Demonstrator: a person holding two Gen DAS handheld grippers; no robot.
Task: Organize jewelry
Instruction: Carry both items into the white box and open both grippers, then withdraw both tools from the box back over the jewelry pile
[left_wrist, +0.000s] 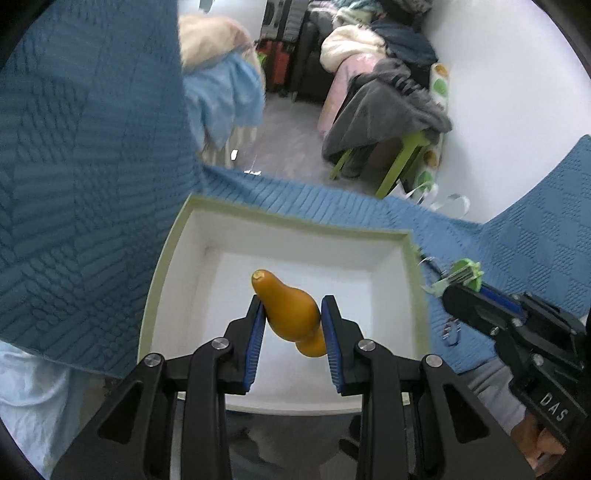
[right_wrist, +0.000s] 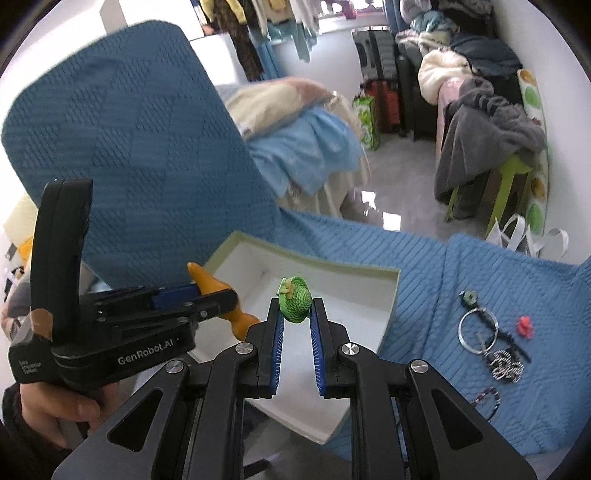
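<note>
While the left gripper (left_wrist: 291, 314) has its fingers clamped on an orange gourd (left_wrist: 290, 308) above the open white box (left_wrist: 162, 266), the right gripper (right_wrist: 297, 314) pinches a green woven ornament (right_wrist: 295, 300) between its fingertips, over the same box. Beyond the right fingers' outer side, a bangle (right_wrist: 476, 328) and a red charm (right_wrist: 525, 326) lie on the blue bedspread (right_wrist: 424, 266). The left gripper's body reads "GenRobot.AI"; the right one's reads "DAS".

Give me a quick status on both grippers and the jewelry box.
Left gripper shut on orange gourd pendant, over white box. Right gripper shut on green woven charm. Box interior bare; nothing blocking.
</note>
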